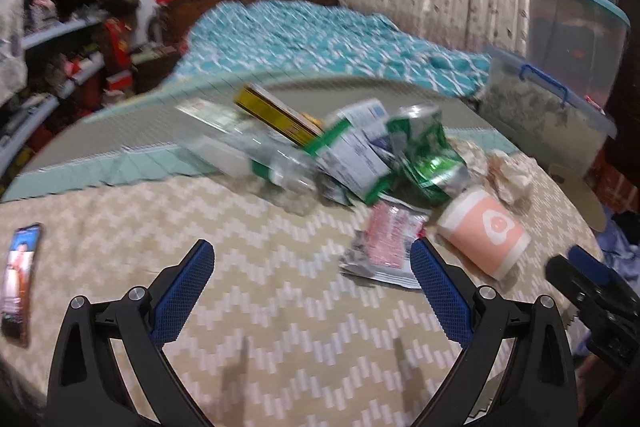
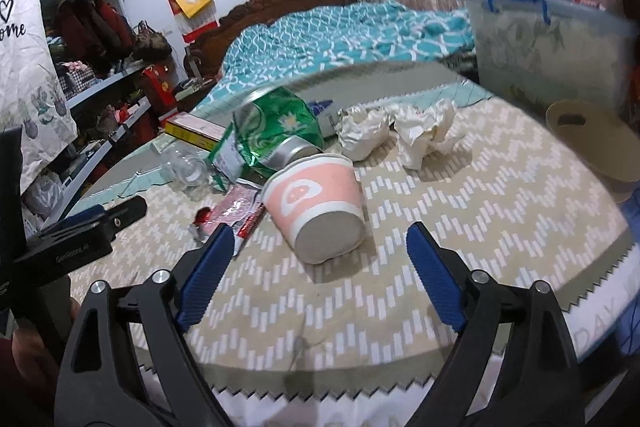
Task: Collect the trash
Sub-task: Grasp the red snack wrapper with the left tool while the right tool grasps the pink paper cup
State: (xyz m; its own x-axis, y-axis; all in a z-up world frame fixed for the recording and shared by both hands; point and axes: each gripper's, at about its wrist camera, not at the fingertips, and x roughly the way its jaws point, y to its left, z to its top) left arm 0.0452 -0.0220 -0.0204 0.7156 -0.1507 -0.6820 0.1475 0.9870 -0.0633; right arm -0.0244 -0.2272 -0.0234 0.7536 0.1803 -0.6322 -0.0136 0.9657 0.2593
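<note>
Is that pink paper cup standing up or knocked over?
Knocked over. The pink cup lies on its side on the tablecloth, its grey base facing the right gripper and its rim pointing toward the trash pile.

Matt woven cloth (image 2: 460, 203) covers the desk; the pink cup (image 2: 320, 201) looks like matt paper, the green bag (image 2: 280, 127) glossy foil, the tissues (image 2: 424, 131) crumpled paper, the bottle (image 1: 276, 163) clear plastic

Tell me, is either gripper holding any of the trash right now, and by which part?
Nothing is held. The left gripper and right gripper are both open over the cloth, short of the pink cup lying on its side.
</note>
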